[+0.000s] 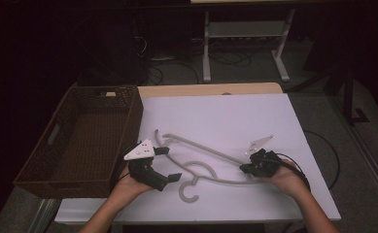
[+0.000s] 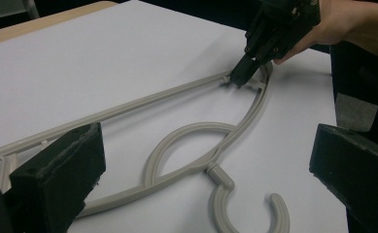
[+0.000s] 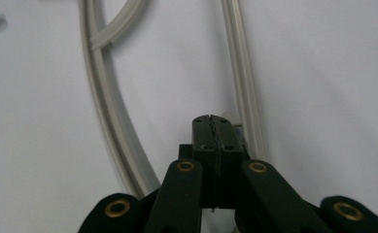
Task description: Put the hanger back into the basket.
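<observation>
A grey plastic clothes hanger (image 1: 206, 149) lies flat on the white table top (image 1: 235, 116), its hook (image 1: 187, 193) towards the front edge. My left gripper (image 1: 169, 164) stands open at the hanger's left half, with the loop and hook (image 2: 225, 194) lying between its black jaws below them. My right gripper (image 1: 245, 168) is shut, pads pressed together, its tip (image 2: 239, 77) resting at the hanger's right corner. In the right gripper view the shut tip (image 3: 214, 121) sits between the two hanger bars (image 3: 99, 97), beside a small tab; I cannot tell whether it pinches anything.
A dark woven basket (image 1: 128, 116) with nothing in it stands against the table's left side. Behind the table are a dark floor with cables and a white metal frame (image 1: 245, 29). The white top beyond the hanger is bare.
</observation>
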`<state>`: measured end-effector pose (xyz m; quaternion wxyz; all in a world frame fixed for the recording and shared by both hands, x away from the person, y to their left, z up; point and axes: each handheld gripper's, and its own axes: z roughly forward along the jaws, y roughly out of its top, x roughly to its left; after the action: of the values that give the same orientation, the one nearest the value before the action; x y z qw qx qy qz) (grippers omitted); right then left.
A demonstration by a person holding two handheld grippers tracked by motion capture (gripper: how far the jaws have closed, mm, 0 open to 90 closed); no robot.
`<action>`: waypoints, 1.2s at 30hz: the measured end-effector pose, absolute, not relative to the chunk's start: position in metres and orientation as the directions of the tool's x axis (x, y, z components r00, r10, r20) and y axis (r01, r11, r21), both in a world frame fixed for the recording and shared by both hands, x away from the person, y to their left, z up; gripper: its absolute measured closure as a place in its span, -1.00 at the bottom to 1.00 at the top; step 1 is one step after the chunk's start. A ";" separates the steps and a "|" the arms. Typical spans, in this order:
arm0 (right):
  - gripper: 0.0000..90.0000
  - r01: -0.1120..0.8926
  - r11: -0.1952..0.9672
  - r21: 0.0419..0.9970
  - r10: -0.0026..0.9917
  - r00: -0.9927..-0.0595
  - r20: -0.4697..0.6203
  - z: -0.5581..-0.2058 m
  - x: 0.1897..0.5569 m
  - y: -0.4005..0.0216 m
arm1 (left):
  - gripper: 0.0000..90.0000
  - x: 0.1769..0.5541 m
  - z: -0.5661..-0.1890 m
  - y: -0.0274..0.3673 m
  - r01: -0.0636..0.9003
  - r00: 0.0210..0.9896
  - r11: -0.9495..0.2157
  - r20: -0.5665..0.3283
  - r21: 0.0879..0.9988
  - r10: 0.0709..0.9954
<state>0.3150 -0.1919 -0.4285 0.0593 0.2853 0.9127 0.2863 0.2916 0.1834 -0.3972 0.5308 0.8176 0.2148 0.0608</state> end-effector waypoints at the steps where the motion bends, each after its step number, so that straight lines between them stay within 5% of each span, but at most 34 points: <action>1: 0.98 0.484 0.675 0.557 0.556 -0.830 0.049 -0.429 0.316 -0.192 | -1.00 0.292 -0.397 0.183 0.287 0.900 -0.345 -0.129 0.894 0.416; 21: 0.99 0.544 0.623 0.562 0.692 -0.718 -0.073 -0.428 0.379 -0.216 | -1.00 0.292 -0.398 0.182 0.288 0.901 -0.349 -0.129 0.892 0.413; 31: 0.98 0.544 0.577 0.609 0.705 -0.708 -0.035 -0.422 0.383 -0.217 | -1.00 0.292 -0.398 0.183 0.291 0.900 -0.347 -0.132 0.892 0.416; 36: 0.75 0.495 0.540 0.680 0.622 -0.779 0.073 -0.415 0.379 -0.188 | -1.00 0.292 -0.399 0.181 0.291 0.900 -0.350 -0.131 0.891 0.415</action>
<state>0.3790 -0.1877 -0.4147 0.0888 0.3200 0.8731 0.3569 0.2918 0.1814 -0.3986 0.5280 0.8194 0.2154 0.0587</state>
